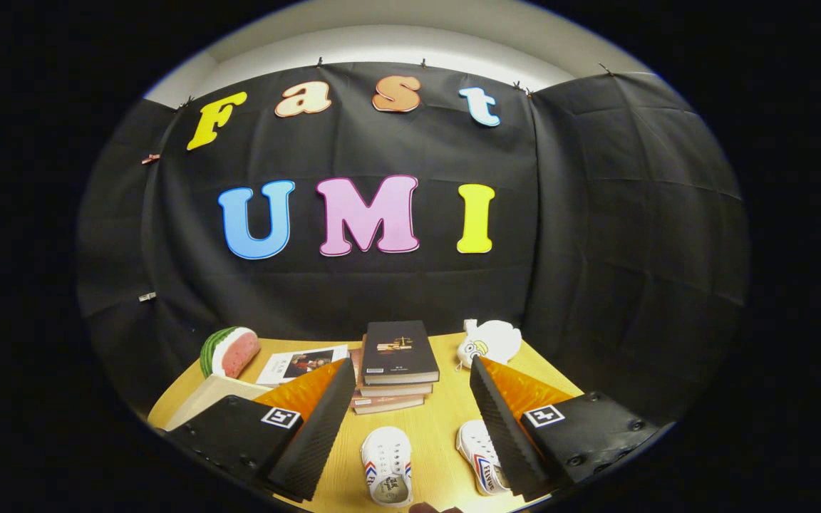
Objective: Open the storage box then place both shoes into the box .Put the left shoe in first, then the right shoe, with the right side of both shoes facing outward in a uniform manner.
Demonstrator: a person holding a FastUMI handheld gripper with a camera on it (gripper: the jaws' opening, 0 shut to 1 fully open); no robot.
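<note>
Hand-held gripper (pixel 410 420) is hovering w/ fingers spread wide, gripping nothing. L to R: one white shoe (pixel 387 465) is lying between the fingers, long axis running along them; the other shoe (pixel 480 467) is sitting against the right finger's inner face. Storage box: can't tell which item it is.

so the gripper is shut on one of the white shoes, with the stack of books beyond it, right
Not quite. In the gripper view the gripper is open and holds nothing; both white shoes lie on the table between its fingers. The stack of books does sit beyond them.

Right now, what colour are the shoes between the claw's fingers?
White shoes with red and blue stripes, clearest in the gripper view; claw open.
</note>
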